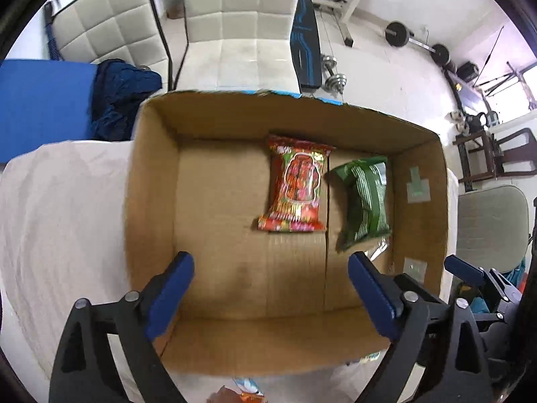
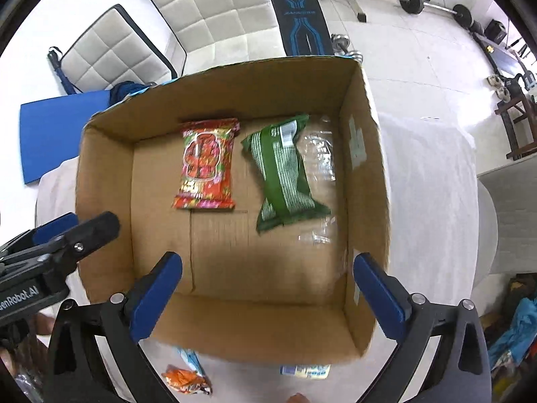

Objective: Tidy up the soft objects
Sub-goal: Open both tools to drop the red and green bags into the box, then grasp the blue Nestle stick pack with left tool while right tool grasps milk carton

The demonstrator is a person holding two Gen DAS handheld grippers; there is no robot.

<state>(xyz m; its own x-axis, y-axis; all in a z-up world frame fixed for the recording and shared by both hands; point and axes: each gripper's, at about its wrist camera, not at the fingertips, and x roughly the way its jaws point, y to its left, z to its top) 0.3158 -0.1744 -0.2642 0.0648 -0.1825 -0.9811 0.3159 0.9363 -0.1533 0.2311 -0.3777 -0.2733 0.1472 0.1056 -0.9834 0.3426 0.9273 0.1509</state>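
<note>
— Chairs behind the box?
— Yes. My left gripper gapes, empty; red packet and green packet lie lengthwise inside.
— Right view?
— My right gripper spread, empty; wrappers outside, near wall.

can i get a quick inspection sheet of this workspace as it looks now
surface: table under a white cloth.
job's things: cardboard box open on top; red snack packet and green snack packet lie flat inside, side by side; a clear plastic wrapper beside the green one.
clutter: orange packet and two more small packets on the cloth before the box.
grippers: left gripper and right gripper, jaws apart, empty, above the box.
cables: nothing seen.
surroundings: white padded chairs, weight bench, barbell.
</note>
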